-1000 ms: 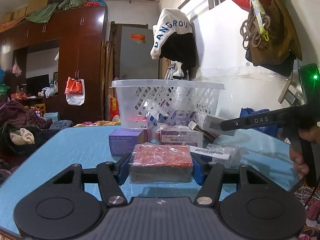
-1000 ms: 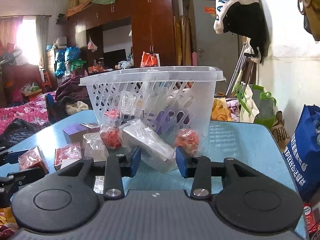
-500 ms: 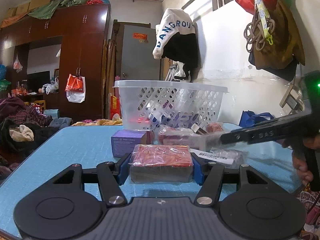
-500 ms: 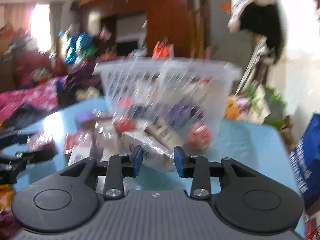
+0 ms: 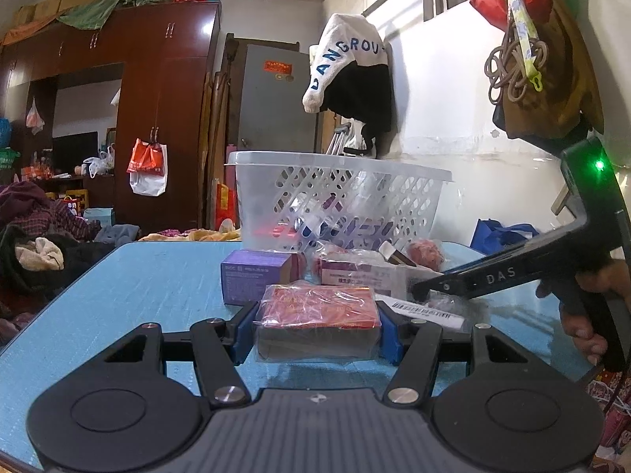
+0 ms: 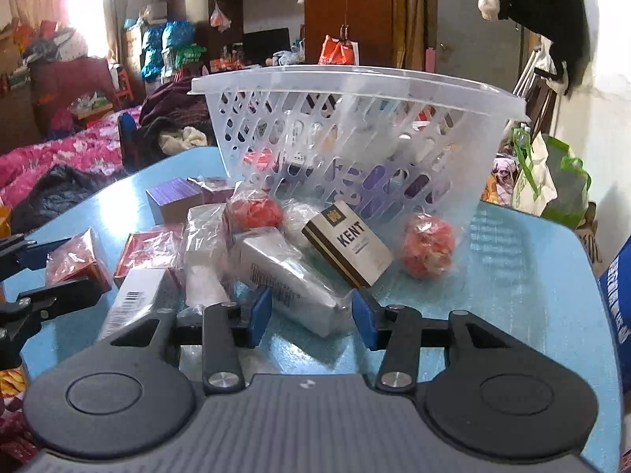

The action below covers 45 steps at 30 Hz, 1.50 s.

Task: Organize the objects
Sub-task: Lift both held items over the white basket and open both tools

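Here my left claw (image 5: 315, 325) clamps a red wrapped box (image 5: 317, 311); my right claw (image 6: 311, 311) has just been opening, pads off the white barcoded packet (image 6: 288, 280) – beside it "KENT" pack (image 6: 349, 248)

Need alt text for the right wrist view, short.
The right gripper, jaws apart, straddles a plastic-wrapped white box on a blue table. Behind lie a KENT pack, wrapped red balls and a white basket.
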Tool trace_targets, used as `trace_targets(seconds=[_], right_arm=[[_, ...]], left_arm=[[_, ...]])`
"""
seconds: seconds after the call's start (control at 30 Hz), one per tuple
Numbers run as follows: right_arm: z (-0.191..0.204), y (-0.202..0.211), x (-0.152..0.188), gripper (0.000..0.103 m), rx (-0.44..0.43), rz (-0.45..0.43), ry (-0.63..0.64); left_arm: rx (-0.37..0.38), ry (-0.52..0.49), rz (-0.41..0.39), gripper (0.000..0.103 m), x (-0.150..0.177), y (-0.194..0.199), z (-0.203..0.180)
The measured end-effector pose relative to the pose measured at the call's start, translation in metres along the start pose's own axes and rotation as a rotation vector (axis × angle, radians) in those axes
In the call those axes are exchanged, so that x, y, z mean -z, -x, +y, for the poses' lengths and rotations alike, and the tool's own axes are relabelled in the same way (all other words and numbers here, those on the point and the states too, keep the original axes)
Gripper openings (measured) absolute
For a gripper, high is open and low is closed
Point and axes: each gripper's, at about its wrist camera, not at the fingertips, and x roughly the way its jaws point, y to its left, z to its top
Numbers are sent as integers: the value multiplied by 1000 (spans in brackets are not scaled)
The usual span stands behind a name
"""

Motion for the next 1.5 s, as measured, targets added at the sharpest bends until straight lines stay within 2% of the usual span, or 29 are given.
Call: trace_targets(seconds=[0.37, 0.5, 0.6, 0.7, 0.77, 0.83, 0.9, 1.0, 1.03, 1.07, 1.1, 1.13, 1.17, 1.23, 1.3, 1.4, 1.5], right_arm=[[-13, 43, 8, 40, 37, -159, -65], [-12, 66, -5, 40, 39, -237, -68], [-10, 78, -29, 40, 49, -296, -68], [-12, 83, -62, 40, 71, -331, -66], [-14, 78, -88, 39, 126, -340, -58], [-20, 62, -116, 39, 158, -322, -53], [-27, 43, -136, 39, 206, -288, -50], [-35, 8, -153, 40, 260, -222, -25], [-35, 1, -153, 41, 274, -211, -10], [-35, -4, -153, 42, 285, -203, 5], [-35, -9, -151, 47, 298, -195, 17], [-33, -10, -148, 56, 318, -189, 29], [-29, -4, -142, 60, 325, -202, 33], [-27, 17, -124, 90, 284, -241, 12], [-25, 37, -106, 103, 239, -286, -15], [-21, 62, -61, 103, 177, -320, -53], [-15, 75, -7, 103, 71, -304, -93]], left_arm=[[27, -1, -28, 64, -8, 4, 2], [58, -21, -80, 64, -33, 3, -3], [91, -19, -98, 64, -61, -6, 0], [105, -8, -108, 64, -106, -26, 4], [102, 4, -99, 64, -138, -49, 8], [84, 26, -57, 64, -166, -81, 13], [56, 50, -1, 64, -181, -112, 18], [36, 79, 59, 64, -186, -148, 25], [39, 76, 71, 65, -185, -157, 26], [30, 73, 89, 73, -184, -166, 28], [12, 71, 114, 85, -182, -175, 28], [2, 69, 121, 87, -179, -176, 29], [4, 63, 118, 87, -176, -173, 28], [16, 45, 93, 88, -171, -158, 26], [26, 39, 63, 94, -165, -136, 25], [36, 33, 57, 95, -146, -100, 22], [69, 30, 70, 95, -110, -65, 23]])
